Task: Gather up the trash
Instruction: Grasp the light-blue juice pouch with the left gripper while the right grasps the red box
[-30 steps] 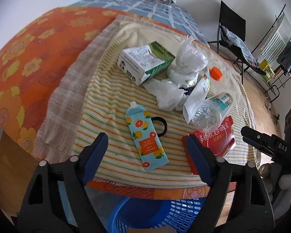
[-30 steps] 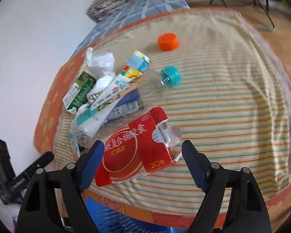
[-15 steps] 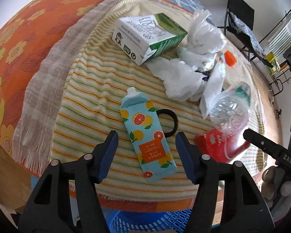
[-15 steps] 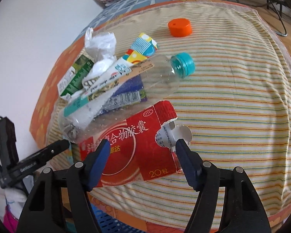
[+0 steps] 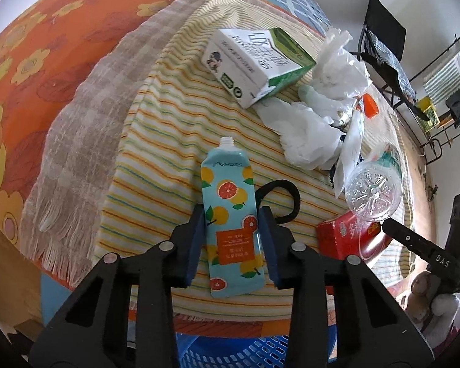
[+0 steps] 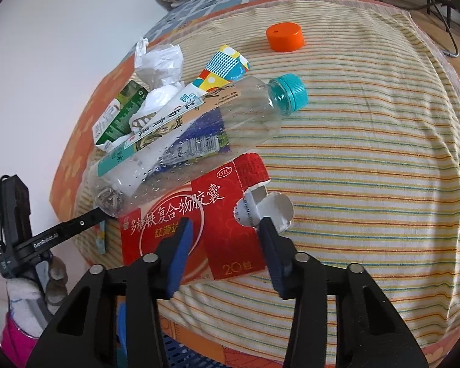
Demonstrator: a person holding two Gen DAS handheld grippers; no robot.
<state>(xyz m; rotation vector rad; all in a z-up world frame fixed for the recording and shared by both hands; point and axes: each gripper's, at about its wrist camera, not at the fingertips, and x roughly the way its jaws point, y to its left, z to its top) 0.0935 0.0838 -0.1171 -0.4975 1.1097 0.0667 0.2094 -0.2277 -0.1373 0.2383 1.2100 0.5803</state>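
Observation:
Trash lies on a striped cloth. In the left wrist view my left gripper [image 5: 231, 224] has its jaws closed in against both sides of a light-blue pouch [image 5: 230, 214] printed with oranges, which lies flat on the cloth. In the right wrist view my right gripper [image 6: 224, 233] straddles a red medicine box [image 6: 199, 224], its pads close to the box's sides; contact is not clear. A clear plastic bottle [image 6: 199, 138] with a teal cap rests on the box's far edge.
A green-and-white carton [image 5: 257, 61], white plastic bags [image 5: 316, 122], a black ring [image 5: 279, 196], a patterned wrapper [image 6: 224, 67] and an orange cap [image 6: 285, 36] lie on the cloth. A blue basket [image 5: 230, 352] stands below the near edge. A chair and rack stand at the right.
Both grippers moved forward and down. The left jaws narrowed onto the blue pouch. The right jaws narrowed around the red box.

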